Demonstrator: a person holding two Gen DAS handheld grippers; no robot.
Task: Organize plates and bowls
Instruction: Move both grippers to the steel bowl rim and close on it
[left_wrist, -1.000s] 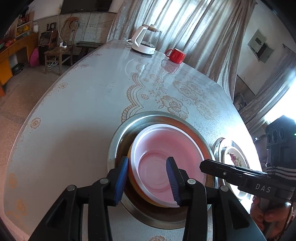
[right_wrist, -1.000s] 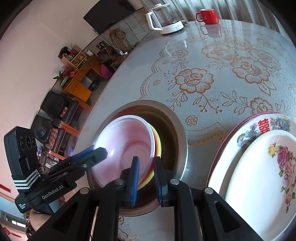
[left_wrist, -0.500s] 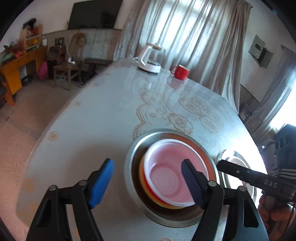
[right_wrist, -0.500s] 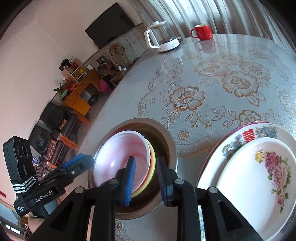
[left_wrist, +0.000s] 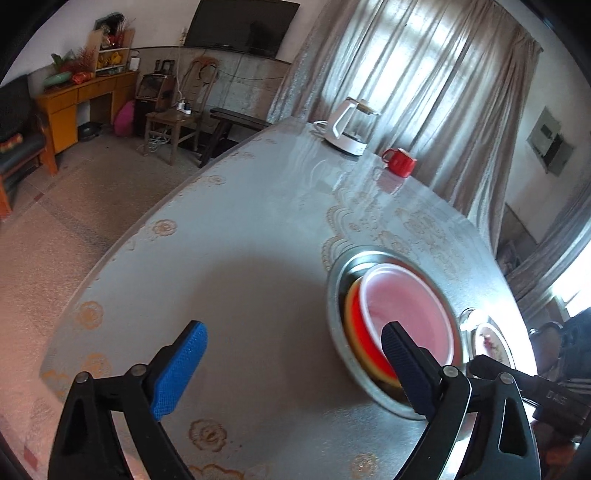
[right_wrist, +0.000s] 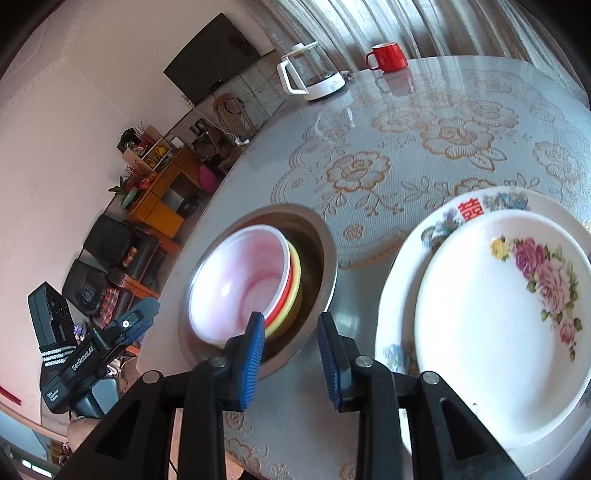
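Bowls: the pink bowl (right_wrist: 240, 280) sits nested in the steel basin (right_wrist: 325, 258). Plates: the floral plate (right_wrist: 498, 325) lies stacked right. Left gripper (left_wrist: 291, 373) and right gripper (right_wrist: 291, 354) are open, empty. Sorting appears nearly complete.

Place: a lived-in home, a combined living and dining room.
Tabletop (left_wrist: 240, 229): round, under a lace-patterned floral cover.
On it: kettle (left_wrist: 349, 127), red mug (left_wrist: 400, 162), flowered plates (right_wrist: 491, 314), stacked bowls (right_wrist: 251, 284).
Wall: flat television (left_wrist: 242, 26).
Furniture: orange cabinet (left_wrist: 79, 101) with ornaments, wooden chair (left_wrist: 177, 118), dark sofa (right_wrist: 110, 254).
Window: long grey curtains (left_wrist: 424, 85).
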